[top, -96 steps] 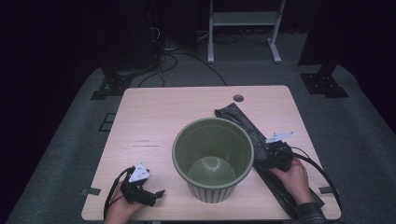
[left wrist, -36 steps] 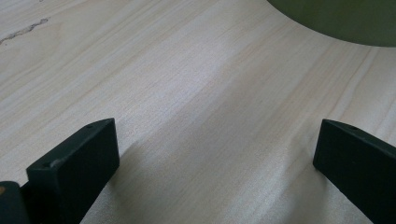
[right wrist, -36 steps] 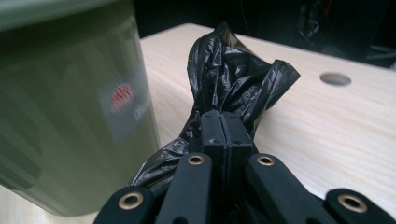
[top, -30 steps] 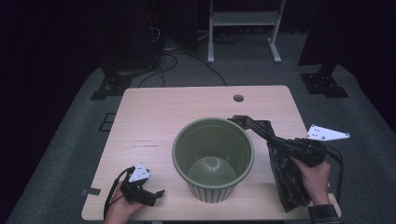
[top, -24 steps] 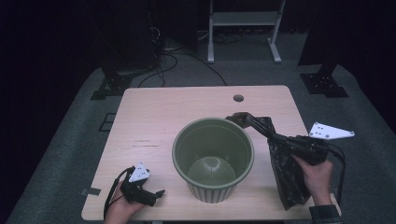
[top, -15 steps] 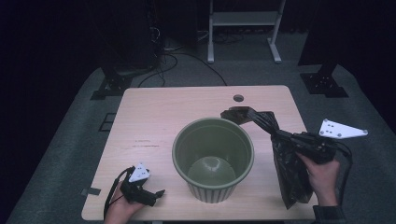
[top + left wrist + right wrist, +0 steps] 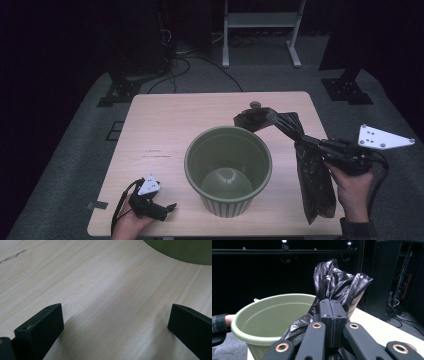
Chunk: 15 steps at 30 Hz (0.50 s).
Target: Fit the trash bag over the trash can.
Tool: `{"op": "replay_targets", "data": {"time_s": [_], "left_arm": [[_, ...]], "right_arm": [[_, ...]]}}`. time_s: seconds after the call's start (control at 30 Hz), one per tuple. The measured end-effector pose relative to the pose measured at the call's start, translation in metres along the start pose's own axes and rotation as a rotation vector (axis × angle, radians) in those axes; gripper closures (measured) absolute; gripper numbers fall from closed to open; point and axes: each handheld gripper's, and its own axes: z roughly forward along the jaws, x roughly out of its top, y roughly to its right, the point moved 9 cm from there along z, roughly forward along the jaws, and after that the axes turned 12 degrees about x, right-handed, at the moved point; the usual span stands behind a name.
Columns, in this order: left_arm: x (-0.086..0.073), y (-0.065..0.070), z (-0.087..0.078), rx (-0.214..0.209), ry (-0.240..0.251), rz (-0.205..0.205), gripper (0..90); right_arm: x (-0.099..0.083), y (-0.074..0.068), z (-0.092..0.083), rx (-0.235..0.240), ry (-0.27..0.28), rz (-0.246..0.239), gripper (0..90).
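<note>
A pale wooden tabletop (image 7: 165,120) stands on grey carpeted floor (image 7: 75,150). A green ribbed bucket (image 7: 228,170) sits upright on it, a little toward the near edge. The left tool (image 7: 165,209) rests on the near left corner, beside a faint dark scuff (image 7: 155,154). A small round grommet (image 7: 255,105) marks the far edge.

White stand (image 7: 260,20) behind wooden table (image 7: 165,125)

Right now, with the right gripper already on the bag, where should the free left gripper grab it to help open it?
Probably the loose end of the black bag draped behind the green bucket, approached from the left, since the right gripper pinches its middle.
</note>
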Motion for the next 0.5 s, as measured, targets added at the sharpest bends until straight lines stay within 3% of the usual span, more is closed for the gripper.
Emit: {"op": "replay_targets", "data": {"time_s": [0.5], "left_arm": [[0.000, 0.000, 0.000, 0.002, 0.000, -0.001, 0.0]], "right_arm": [[0.037, -0.031, 0.002, 0.059, 0.018, -0.080, 89.9]]}}
